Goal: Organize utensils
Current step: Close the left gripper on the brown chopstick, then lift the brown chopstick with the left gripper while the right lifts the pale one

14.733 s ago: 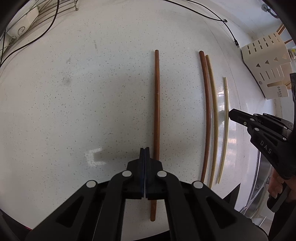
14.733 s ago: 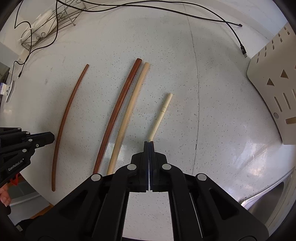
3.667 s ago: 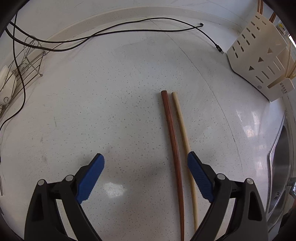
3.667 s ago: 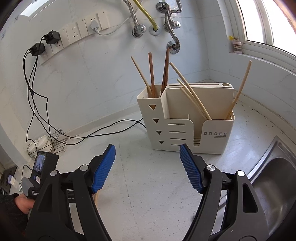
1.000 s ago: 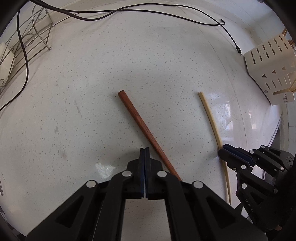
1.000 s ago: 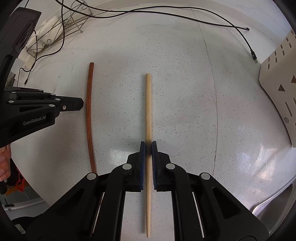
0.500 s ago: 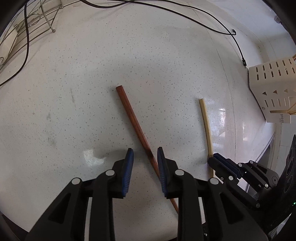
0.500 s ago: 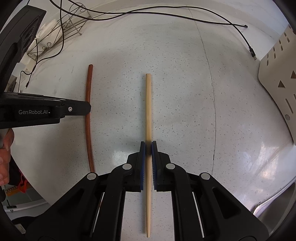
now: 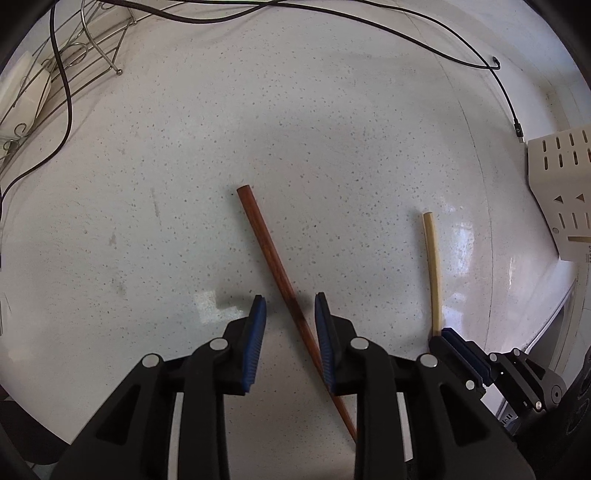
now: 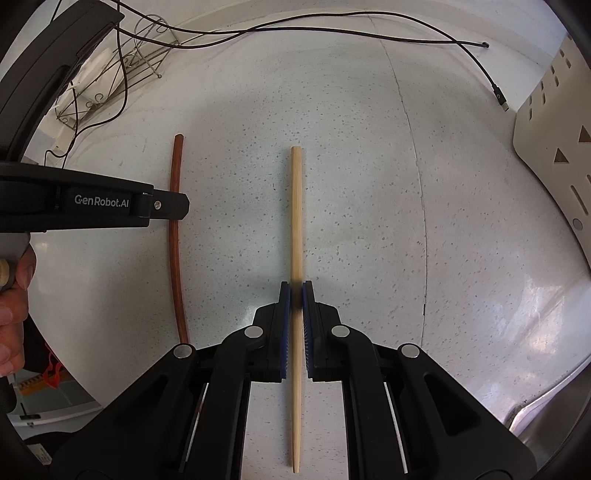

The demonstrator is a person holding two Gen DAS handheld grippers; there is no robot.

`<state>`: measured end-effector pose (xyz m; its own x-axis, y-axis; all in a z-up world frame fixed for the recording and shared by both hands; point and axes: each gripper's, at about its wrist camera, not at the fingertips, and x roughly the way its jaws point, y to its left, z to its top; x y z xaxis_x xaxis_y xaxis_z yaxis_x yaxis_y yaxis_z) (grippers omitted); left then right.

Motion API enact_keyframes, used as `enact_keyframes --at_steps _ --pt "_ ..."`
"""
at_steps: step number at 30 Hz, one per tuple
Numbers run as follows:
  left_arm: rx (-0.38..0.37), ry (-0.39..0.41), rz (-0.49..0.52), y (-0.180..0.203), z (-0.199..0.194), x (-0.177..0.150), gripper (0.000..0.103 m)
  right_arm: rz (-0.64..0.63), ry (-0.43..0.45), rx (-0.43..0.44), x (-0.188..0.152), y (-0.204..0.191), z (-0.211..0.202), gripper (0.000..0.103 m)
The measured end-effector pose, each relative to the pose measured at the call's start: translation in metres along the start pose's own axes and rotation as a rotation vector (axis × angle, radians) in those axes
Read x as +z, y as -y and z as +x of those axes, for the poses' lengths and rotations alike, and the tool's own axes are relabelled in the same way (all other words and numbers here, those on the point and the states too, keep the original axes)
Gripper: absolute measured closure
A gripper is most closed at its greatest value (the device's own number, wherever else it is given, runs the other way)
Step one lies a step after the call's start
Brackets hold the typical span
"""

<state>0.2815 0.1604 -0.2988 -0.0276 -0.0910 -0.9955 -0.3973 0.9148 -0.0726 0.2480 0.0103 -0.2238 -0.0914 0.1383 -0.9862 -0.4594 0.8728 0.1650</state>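
A dark red-brown chopstick (image 9: 273, 258) lies slanted on the speckled white counter. My left gripper (image 9: 290, 306) is open, its blue pads on either side of the stick's lower half, not touching it. A pale bamboo chopstick (image 10: 296, 221) is clamped between the pads of my right gripper (image 10: 296, 291), which is shut on it; it points straight ahead. The same pale stick (image 9: 432, 266) and the right gripper (image 9: 458, 350) show at lower right in the left wrist view. The left gripper (image 10: 162, 206) reaches over the brown stick (image 10: 176, 236) in the right wrist view.
A cream utensil holder (image 9: 561, 192) with slots stands at the right, also in the right wrist view (image 10: 554, 147). A black cable (image 9: 369, 26) runs along the back. A wire rack (image 9: 55, 81) sits at back left. A steel sink (image 10: 554, 413) lies at lower right.
My left gripper has opened from shut and now straddles the brown chopstick. My right gripper stays shut on the pale chopstick with little movement.
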Motion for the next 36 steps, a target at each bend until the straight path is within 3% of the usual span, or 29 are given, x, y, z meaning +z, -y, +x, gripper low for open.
enact_keyframes --at_steps 3,12,29,32,36 --pt "0.032 0.010 0.014 0.005 0.002 0.002 0.091 0.003 0.004 0.008 -0.001 0.000 0.000 0.097" --pt "0.019 -0.004 0.089 0.014 0.000 0.002 0.097 -0.001 0.007 0.022 -0.005 0.004 -0.002 0.097" --pt "-0.018 0.001 0.113 0.006 0.000 -0.021 0.097 0.029 -0.001 0.038 -0.005 0.007 -0.004 0.097" --pt "-0.033 0.021 0.122 0.002 -0.002 -0.025 0.097 0.038 0.028 0.087 -0.005 0.009 -0.013 0.097" --pt "-0.059 0.077 0.126 -0.002 -0.017 -0.031 0.097 0.020 0.075 0.088 -0.005 0.007 -0.025 0.097"
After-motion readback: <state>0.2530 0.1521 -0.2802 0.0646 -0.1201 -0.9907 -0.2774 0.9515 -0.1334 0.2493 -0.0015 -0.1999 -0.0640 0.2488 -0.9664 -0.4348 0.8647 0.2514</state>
